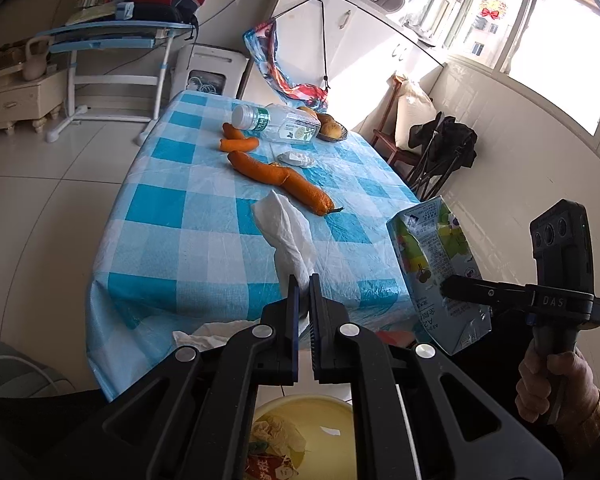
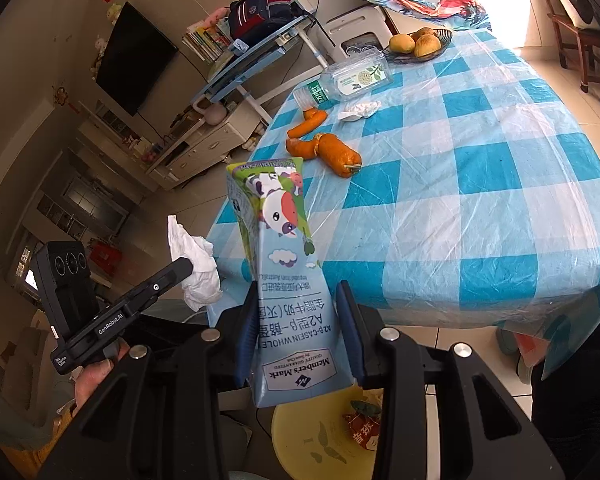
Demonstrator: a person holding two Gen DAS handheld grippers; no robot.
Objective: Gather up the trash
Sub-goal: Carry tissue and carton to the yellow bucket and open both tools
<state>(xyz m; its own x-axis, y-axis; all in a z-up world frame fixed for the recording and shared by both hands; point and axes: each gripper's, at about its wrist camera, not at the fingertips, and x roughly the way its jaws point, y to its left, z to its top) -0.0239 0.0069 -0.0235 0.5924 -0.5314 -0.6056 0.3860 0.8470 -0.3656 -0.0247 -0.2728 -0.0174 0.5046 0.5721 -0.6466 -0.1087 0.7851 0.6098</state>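
- We are carrying two pieces of trash off the table edge: a crumpled white tissue (image 1: 286, 236) pinched by the left gripper (image 1: 304, 286), whose jaws are pressed together on its lower end, and a flattened milk carton (image 2: 284, 264) clamped at its middle by the right gripper (image 2: 300, 320), its pads pressing both sides.
- Both are hanging above the yellow bin (image 1: 320, 432) on the floor, which is already holding wrappers.
- We are judging that the drop works best with each item centred over the bin's mouth before the jaws part; the light tissue may drift or cling.
- Farther out, on the blue checked table (image 1: 180, 208), we are leaving the carrots (image 1: 284, 180), while a small white wad (image 1: 298, 158) and a lying plastic bottle (image 1: 280, 122) look like remaining trash.
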